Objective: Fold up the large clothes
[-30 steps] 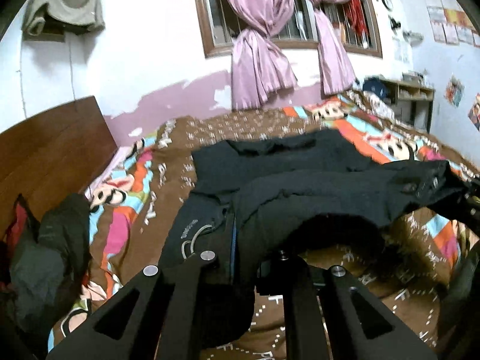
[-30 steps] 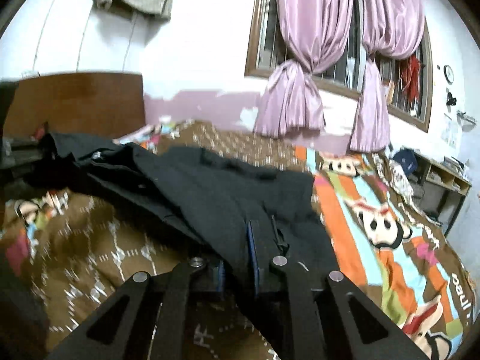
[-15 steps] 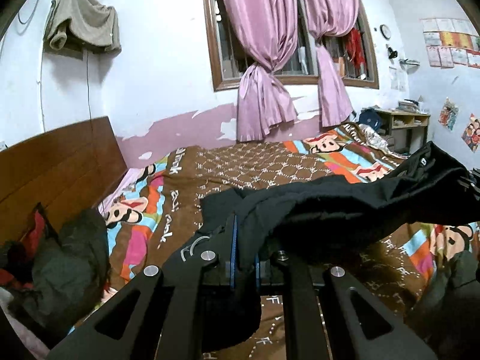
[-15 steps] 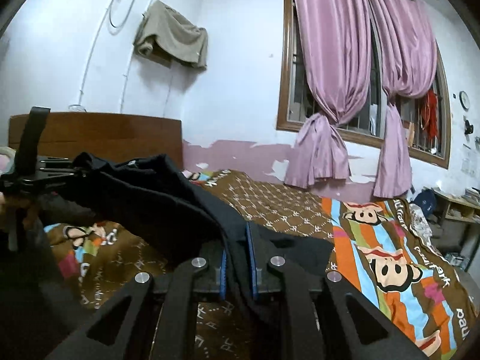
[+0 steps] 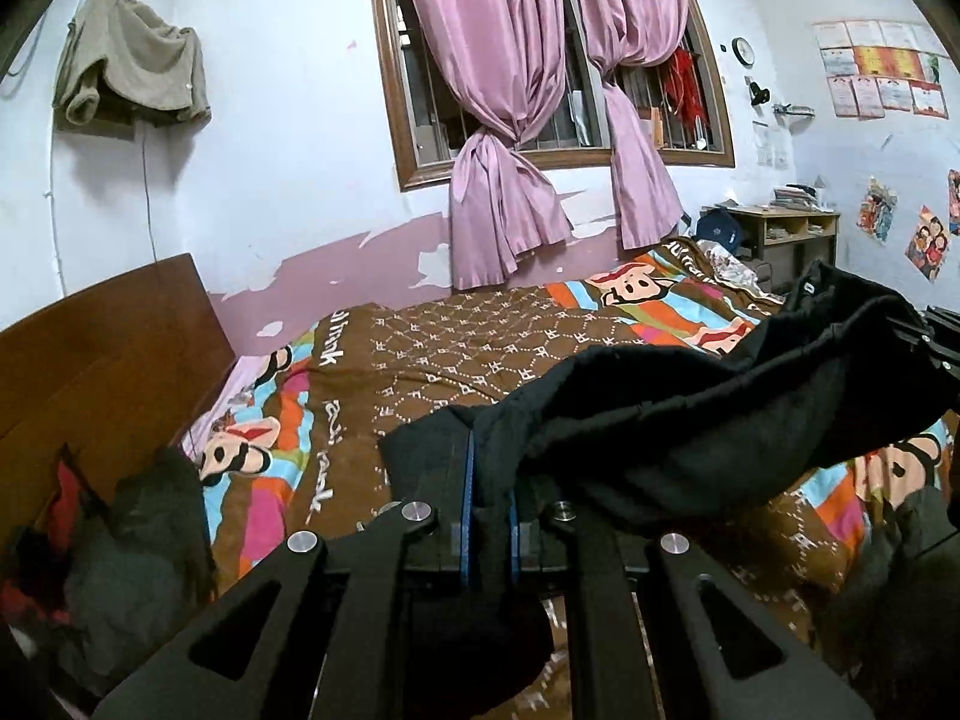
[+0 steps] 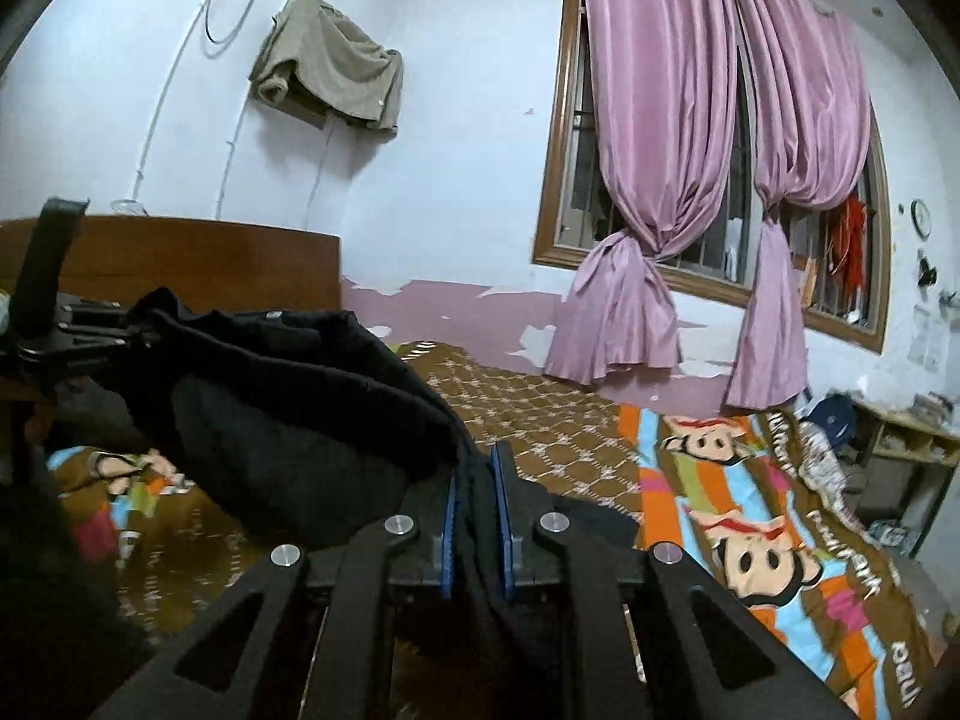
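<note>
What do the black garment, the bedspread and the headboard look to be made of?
The black garment looks like thick, matte knit or fleece: it drapes in soft, heavy folds with no sheen and a fuzzy edge. The bedspread appears to be printed woven cloth, flat and matte, with cartoon figures and stripes. The headboard seems to be reddish-brown wood or wood veneer with a slight gloss; which one cannot be told.

Black left gripper (image 5: 487,510), blue-lined jaws, silver screws.

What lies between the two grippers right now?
The black garment spans from the left gripper to the right gripper, sagging above the bedspread; both wrist views show it.
</note>
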The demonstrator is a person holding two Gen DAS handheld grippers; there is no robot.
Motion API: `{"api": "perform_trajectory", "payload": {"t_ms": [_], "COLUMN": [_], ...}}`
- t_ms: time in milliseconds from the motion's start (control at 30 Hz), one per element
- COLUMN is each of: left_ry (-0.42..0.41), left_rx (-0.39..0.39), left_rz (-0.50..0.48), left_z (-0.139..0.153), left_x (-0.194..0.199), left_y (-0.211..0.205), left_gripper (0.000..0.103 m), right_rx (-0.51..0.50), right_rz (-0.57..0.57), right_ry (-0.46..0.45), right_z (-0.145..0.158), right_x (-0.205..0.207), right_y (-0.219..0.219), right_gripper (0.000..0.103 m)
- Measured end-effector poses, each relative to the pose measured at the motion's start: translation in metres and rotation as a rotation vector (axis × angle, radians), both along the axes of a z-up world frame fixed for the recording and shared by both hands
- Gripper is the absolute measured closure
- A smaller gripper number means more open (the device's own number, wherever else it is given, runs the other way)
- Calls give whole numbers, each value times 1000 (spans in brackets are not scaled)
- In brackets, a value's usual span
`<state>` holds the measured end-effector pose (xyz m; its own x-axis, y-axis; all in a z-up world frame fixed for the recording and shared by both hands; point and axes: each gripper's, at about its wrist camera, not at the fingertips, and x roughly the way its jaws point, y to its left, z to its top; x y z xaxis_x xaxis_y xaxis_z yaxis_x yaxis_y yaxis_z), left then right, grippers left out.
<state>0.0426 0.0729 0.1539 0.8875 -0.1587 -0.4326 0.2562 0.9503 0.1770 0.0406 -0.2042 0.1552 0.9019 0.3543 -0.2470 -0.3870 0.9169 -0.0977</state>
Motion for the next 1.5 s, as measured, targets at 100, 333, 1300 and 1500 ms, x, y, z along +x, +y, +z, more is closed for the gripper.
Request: {"api": "perform_trajectory", "payload": {"t_ms": [100, 333, 1300, 1500], "left_ry": [-3, 52, 234, 216], "left_rx": [26, 41, 50, 37], "left_rz": [-5, -8, 77, 61], "left_z": [0, -7, -124, -122], "left_x": [31, 106, 292, 282], "left_y": [-5, -9, -8, -5], "left_gripper": [96, 96, 92, 58], "right_rx": [-2, 32, 0, 44], "right_rz": [-29, -73, -152, -134], "right_ry": [5, 94, 294, 249], "right_z": [-2, -14, -122, -109], "right_x": [30, 103, 287, 273], "right_y": [1, -3, 11, 5], "right_gripper": [93, 93, 90, 39]}}
